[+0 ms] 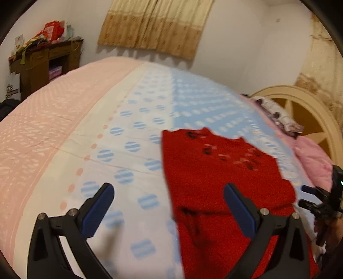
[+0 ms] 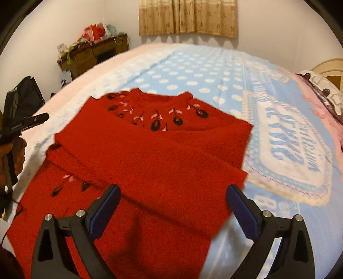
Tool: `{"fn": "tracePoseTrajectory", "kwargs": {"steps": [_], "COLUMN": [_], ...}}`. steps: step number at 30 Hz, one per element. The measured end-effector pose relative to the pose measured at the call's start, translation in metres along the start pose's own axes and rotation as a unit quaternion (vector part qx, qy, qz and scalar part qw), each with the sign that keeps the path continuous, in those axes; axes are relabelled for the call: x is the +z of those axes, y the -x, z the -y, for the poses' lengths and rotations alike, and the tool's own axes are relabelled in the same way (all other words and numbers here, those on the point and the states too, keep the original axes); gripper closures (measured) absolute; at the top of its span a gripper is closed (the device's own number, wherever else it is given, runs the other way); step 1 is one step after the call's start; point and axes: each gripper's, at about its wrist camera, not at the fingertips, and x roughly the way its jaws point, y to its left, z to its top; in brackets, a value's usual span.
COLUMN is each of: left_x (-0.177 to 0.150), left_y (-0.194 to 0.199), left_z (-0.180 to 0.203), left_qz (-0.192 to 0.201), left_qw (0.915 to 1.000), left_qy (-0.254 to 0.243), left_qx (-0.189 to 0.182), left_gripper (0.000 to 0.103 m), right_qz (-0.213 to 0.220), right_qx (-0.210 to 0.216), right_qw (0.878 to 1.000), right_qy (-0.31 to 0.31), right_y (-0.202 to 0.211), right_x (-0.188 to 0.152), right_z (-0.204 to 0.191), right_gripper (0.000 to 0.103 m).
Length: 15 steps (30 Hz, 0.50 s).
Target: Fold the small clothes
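Red sweater (image 2: pixel 150 163) beneath right hand-held gripper (image 2: pixel 173 195), jaws apart

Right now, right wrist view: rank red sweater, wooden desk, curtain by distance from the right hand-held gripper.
1. red sweater: on the bed, directly under the open right hand-held gripper.
2. wooden desk: far left, past the bed's edge.
3. curtain: back wall, top centre.

The sweater (image 2: pixel 150 163) lies flat on the bed (image 2: pixel 193 70), sleeves folded across its front, neck toward the far wall. Behind the bed a curtain (image 2: pixel 188 17) hangs on that wall, and a cluttered desk (image 2: pixel 94 51) stands in the far left corner. Pillows (image 1: pixel 278 117) and the headboard (image 1: pixel 308 111) lie to the right. The left gripper (image 1: pixel 169 206) hovers over the sweater's left edge, the right gripper (image 2: pixel 173 206) above its lower part.
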Motion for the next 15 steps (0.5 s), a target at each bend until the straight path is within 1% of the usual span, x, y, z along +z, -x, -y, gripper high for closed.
{"fn": "tracePoseTrajectory", "kwargs": {"steps": [4, 7, 9, 12, 15], "left_x": [-0.018, -0.038, -0.05, -0.071, -0.089], "left_y": [0.034, 0.065, 0.083, 0.109, 0.123], "left_z": [0.014, 0.022, 0.026, 0.035, 0.044], "left_qz": [0.01, 0.015, 0.017, 0.02, 0.009], "left_qw": [0.9997, 0.999, 0.9982, 0.9966, 0.9951], "left_qy": [-0.015, -0.034, -0.049, -0.074, -0.094], "left_qx": [-0.016, -0.027, -0.03, -0.031, -0.031], "left_gripper": [0.0, 0.0, 0.0, 0.0, 0.0], "right_qz": [0.029, 0.052, 0.053, 0.05, 0.042], "right_qx": [0.002, 0.009, 0.018, 0.018, 0.019], "right_qw": [1.0, 0.998, 0.998, 0.998, 0.999], "right_qy": [-0.001, -0.02, -0.027, -0.016, -0.008], "right_y": [0.036, 0.065, 0.078, 0.099, 0.111], "right_x": [-0.015, -0.033, -0.046, -0.071, -0.09], "right_z": [-0.01, -0.015, -0.021, -0.034, -0.045], "right_gripper": [0.004, 0.004, 0.004, 0.004, 0.004]}}
